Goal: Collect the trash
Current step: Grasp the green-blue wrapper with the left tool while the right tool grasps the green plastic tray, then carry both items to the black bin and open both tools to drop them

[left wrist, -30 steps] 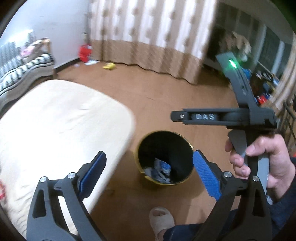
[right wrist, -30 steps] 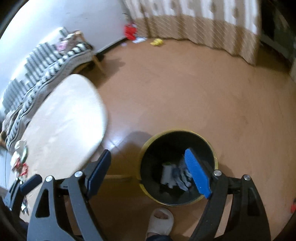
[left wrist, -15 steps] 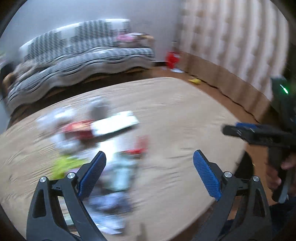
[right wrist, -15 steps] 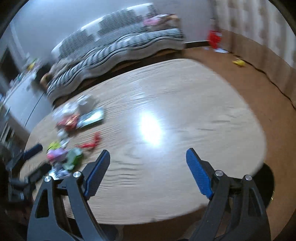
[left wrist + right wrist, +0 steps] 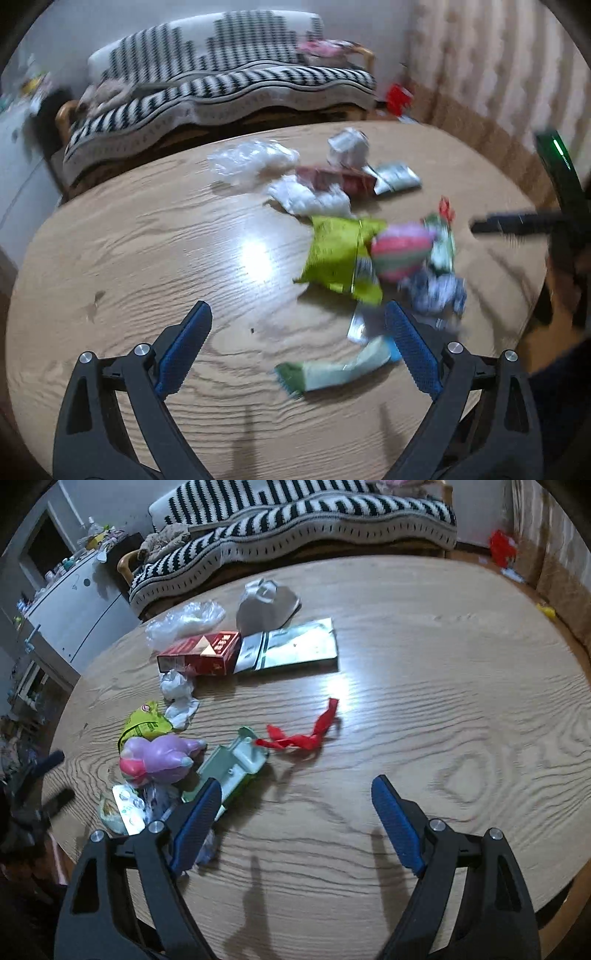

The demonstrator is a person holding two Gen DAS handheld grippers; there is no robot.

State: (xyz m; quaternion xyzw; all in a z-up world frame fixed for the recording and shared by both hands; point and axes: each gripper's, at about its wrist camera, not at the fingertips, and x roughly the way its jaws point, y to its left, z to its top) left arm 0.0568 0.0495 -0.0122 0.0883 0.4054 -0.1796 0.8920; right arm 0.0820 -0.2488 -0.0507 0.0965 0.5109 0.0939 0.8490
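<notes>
Table (image 5: 424, 657): oval, pale wood grain, filling most of both views; lamp glare is sitting on its middle.
Sofa (image 5: 314, 513): lying along the far wall behind the table, under a black-and-white zigzag throw.
Curtain (image 5: 491, 62): hanging far right, beige and patterned.
My left claw (image 5: 297, 345): I am holding it over the near edge of the table, jaws standing wide apart, blue pads gripping nothing.
My right claw (image 5: 295, 821): I am holding it over the near table, jaws spread wide and gripping nothing; its left pad is overlapping the near end of the mint tray in the view, contact not clear.
Trash heap: lying on the table, left of centre from the right wrist, right of centre from the left wrist.
Silver foil pouch (image 5: 291, 648): lying flat at the far side of the heap, touching the red box.
Red box (image 5: 201, 653): lying on its side just left of the pouch.
Clear plastic bag (image 5: 184, 622): crumpled, far left of the red box.
Lime-green wrapper (image 5: 340, 251): lying near the heap's middle.
Pink-and-purple toy (image 5: 159, 757): resting against the green wrapper.
Mint tray (image 5: 232, 764): lying tilted, just right of the toy.
Red ribbon scrap (image 5: 303, 734): lying alone, right of the tray.
Blister pack (image 5: 127, 806): lying at the near left edge.
</notes>
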